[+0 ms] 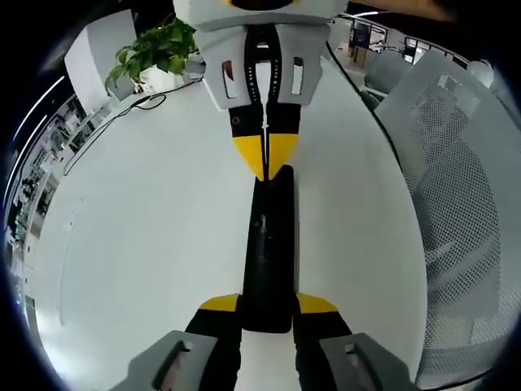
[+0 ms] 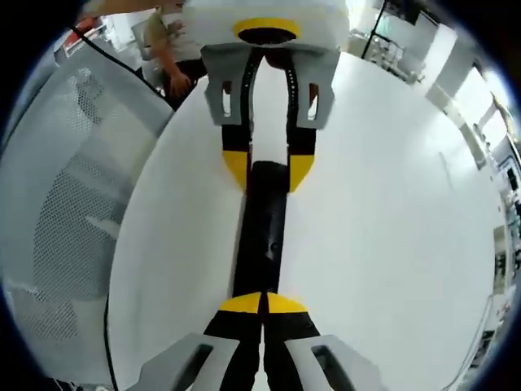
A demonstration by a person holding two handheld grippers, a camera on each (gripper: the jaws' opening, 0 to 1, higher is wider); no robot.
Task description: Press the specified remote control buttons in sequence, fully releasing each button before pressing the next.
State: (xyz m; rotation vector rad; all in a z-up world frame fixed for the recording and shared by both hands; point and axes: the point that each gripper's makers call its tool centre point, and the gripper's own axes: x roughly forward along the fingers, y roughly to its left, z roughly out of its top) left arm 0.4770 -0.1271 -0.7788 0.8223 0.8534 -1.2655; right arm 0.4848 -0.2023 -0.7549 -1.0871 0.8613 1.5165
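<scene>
- My left gripper (image 1: pixel 266 314) jaws clamp the remote (image 1: pixel 269 244) at its near end, long axis pointing away along the counter (image 1: pixel 146 244).
- My right gripper (image 2: pixel 262 305), jaws closed and empty, tips on the remote's opposite end.

The left gripper (image 1: pixel 267 309) is sitting with its yellow-tipped jaws spread apart, one on each side of the near end of a black remote (image 1: pixel 269 244), its fingertips (image 1: pixel 218 304) lying close against the remote's sides. The right gripper (image 2: pixel 262 303) is facing it from the remote's far end, its jaws pressed together so the yellow tips are meeting, resting on that end of the remote.
</scene>
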